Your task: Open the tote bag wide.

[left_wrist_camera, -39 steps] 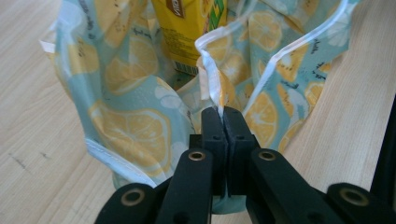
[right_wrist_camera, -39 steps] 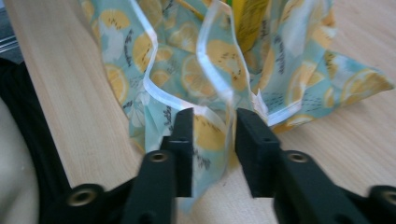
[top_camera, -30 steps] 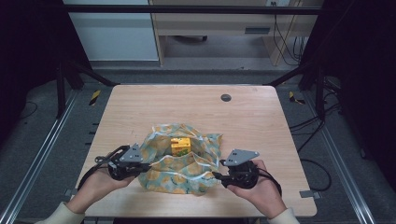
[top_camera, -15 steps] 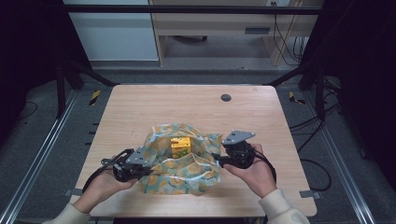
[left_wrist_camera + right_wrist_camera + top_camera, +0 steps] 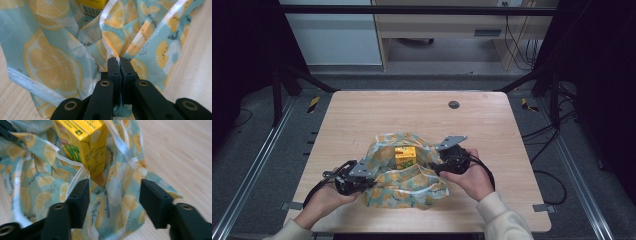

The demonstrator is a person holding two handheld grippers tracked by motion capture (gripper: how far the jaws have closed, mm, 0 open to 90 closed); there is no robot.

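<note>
Your right gripper (image 5: pixel 439 167) has slid in to the bag (image 5: pixel 404 182), jaws apart over cloth; left gripper (image 5: pixel 371 181) pinches its rim. Right gripper view shows the carton's (image 5: pixel 83 143) print.

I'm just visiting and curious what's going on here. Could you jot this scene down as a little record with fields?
Setting: wooden table
Main item: lemon-print cloth bag
Inside bag: yellow carton, upright
Left gripper: shut on the bag's white-trimmed edge
Right gripper: jaws apart, bag cloth between them, pads not pressing it
Also on table: small dark round cap, at the far side, apart from the bag
</note>
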